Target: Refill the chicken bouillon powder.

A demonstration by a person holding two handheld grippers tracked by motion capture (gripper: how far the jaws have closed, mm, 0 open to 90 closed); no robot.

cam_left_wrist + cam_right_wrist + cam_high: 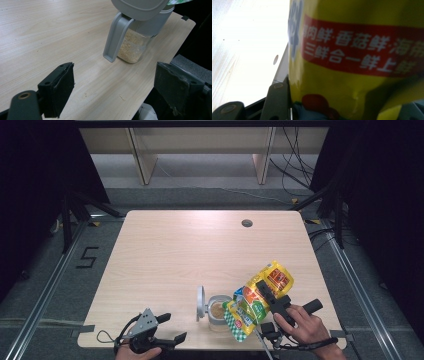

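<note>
The yellow seasoning pouch (260,300) hangs tilted, mouth down over the open glass jar (218,312) at the table's (200,250) six o'clock edge, clamped across its middle by the right claw (270,296). It looks soft, crinkly and light, so mid-body is probably the best hold. At seven o'clock the left claw (170,327) rests wide and empty.

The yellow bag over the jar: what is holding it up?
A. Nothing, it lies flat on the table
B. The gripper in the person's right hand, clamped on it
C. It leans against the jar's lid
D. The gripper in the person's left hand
B: in the high view the right gripper is clamped across the yellow bag, tilting it mouth-down over the open jar, while the left gripper sits apart with open jaws.
</note>
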